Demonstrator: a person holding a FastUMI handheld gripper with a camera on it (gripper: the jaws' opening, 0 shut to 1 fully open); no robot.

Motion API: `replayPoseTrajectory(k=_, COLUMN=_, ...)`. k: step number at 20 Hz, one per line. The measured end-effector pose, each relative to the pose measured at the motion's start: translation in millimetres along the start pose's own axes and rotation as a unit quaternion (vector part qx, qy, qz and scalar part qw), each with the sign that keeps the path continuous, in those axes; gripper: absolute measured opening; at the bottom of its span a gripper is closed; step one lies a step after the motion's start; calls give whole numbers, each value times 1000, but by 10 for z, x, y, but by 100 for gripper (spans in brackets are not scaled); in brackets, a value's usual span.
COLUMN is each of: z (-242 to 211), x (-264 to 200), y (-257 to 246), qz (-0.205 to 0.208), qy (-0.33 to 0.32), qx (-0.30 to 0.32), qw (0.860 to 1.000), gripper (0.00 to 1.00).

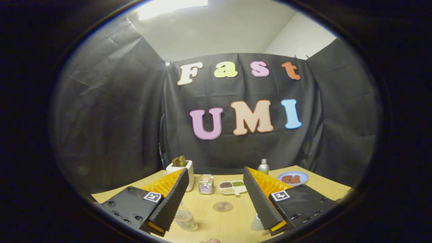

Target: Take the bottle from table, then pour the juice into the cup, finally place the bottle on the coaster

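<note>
Black cloth walls close in a light wooden table (233,222), with a white ceiling and a bright light panel above. On that table the bottle (185,219), clear plastic and seen from above, stands just beside the inner edge of the left finger, partly hidden under it. A clear cup (256,223) sits across from it, tucked against the inner edge of the right finger and mostly covered by that finger. Between the two, a little farther ahead, lies the round brown coaster (222,206), flat on the wood and apart from both.

The gripper (216,189) hangs above the table with its fingers spread wide; nothing lies between them but open tabletop, and neither finger presses on anything.

Beyond the coaster stands a small clear container (205,184) of cotton swabs, and just beside it a white divided dish (232,187) with dark, green and pale grains in its sections. Farther left, a white toaster (182,168) holds slices of bread, half behind the left finger. Near the back wall a silver metal bottle (263,166) stands upright, and beside it a blue plate (293,178) carries two brown pieces of food.
</note>
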State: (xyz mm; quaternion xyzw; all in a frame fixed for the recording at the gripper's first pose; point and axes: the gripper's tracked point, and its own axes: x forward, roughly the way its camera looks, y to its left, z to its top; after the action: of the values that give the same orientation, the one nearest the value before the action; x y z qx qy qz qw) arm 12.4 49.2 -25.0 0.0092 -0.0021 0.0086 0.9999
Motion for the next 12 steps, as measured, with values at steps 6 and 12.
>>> replayPoseTrajectory(k=6, z=-207, x=80, y=324, qz=5, qy=9, qx=-5, qw=1000, gripper=100)
replayPoseTrajectory(k=12, z=-448, x=123, y=577, qz=11, qy=22, qx=4, qw=1000, gripper=100)
